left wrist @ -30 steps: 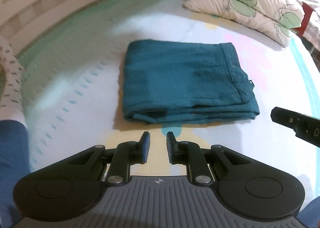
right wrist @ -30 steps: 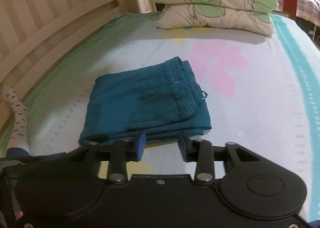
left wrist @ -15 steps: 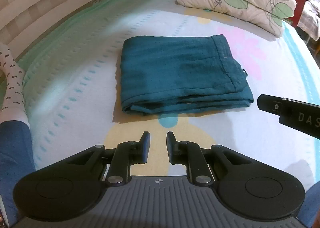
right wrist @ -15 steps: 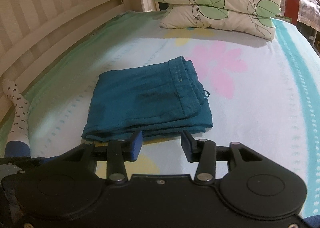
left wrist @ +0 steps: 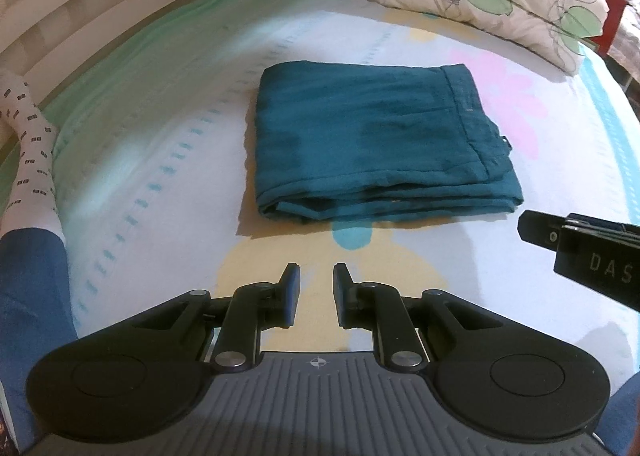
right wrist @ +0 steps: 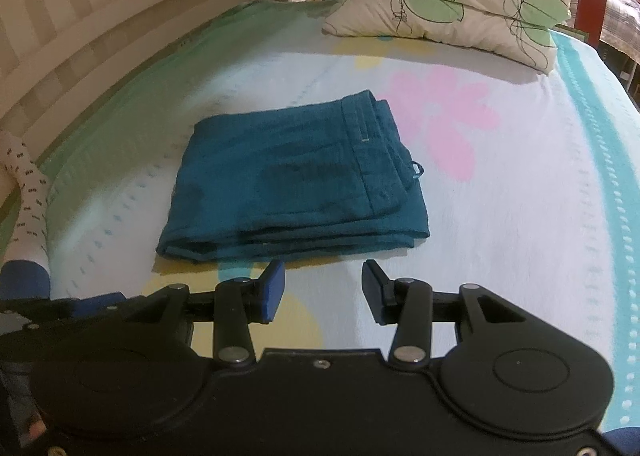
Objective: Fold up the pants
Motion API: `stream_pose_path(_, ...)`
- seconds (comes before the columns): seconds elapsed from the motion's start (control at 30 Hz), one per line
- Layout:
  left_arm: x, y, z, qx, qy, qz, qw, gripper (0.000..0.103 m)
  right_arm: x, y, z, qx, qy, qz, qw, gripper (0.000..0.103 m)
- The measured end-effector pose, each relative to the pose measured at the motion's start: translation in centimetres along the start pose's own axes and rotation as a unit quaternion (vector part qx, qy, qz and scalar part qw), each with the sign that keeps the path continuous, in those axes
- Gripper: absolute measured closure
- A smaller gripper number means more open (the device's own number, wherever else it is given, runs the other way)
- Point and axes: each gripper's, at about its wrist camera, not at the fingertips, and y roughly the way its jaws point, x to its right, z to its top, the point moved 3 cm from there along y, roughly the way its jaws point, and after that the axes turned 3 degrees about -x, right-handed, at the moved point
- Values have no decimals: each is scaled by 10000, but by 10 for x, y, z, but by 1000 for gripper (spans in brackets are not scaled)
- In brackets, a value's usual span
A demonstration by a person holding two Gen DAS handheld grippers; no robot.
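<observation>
The bed is wearing a pale sheet with green and blue bands, little dashes and big pink and yellow flowers. The folded teal pants are lying flat on it, just ahead of the left gripper and the right gripper, not touching either. Two leafy pillows are sitting stacked far ahead, off to the right. A leg in a dotted white sock is resting on the bed, far to the left of both grippers.
</observation>
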Motion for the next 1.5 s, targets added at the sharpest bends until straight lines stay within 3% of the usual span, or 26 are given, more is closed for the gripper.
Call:
stream_pose_path(1.13, -8, 15, -2, -214, -97, -8, 9997, 85, -12, 13, -3, -246, -170, -43, 9995, 50)
stream_pose_path(1.5, -1, 13, -2, 12, 222, 78, 9997, 85, -12, 15, -4, -277, -187, -31, 9994, 50)
